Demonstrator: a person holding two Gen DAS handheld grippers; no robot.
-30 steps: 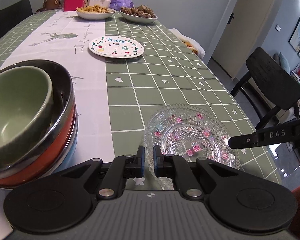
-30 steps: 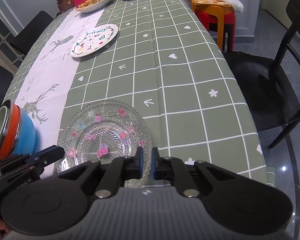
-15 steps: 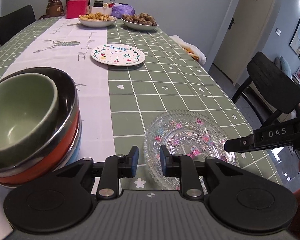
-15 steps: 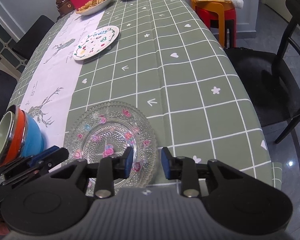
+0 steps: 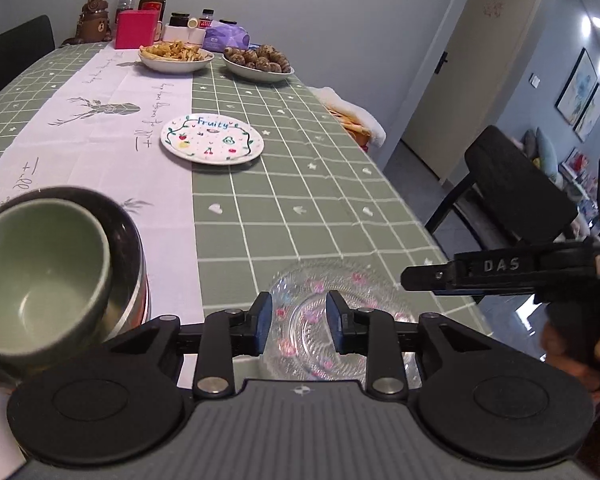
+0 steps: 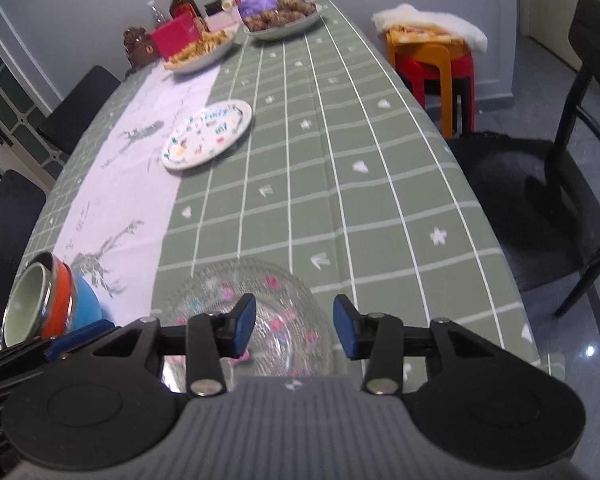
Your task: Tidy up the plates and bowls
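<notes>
A clear glass plate with pink flowers (image 5: 320,300) (image 6: 268,292) lies on the green checked tablecloth at the near table edge. My left gripper (image 5: 299,322) is open and empty above its near left part. My right gripper (image 6: 295,326) is open and empty above its near rim, and shows in the left wrist view (image 5: 440,278) at the right. A stack of nested bowls (image 5: 44,276) (image 6: 48,300), green inside steel, orange and blue, stands to the left. A white "Fruity" plate (image 5: 212,140) (image 6: 208,134) lies farther up the table.
Two bowls of food (image 5: 176,56) (image 5: 258,64) and bottles, jars and a red box (image 5: 136,30) stand at the far end. Black chairs (image 6: 560,184) (image 5: 516,196) and stacked stools (image 6: 432,56) are right of the table. Chairs also stand on the left (image 6: 76,108).
Both grippers have opened, from nearly shut to wide apart. Both have lifted and tilted up, so that more of the far table shows. The glass plate stays on the table.
</notes>
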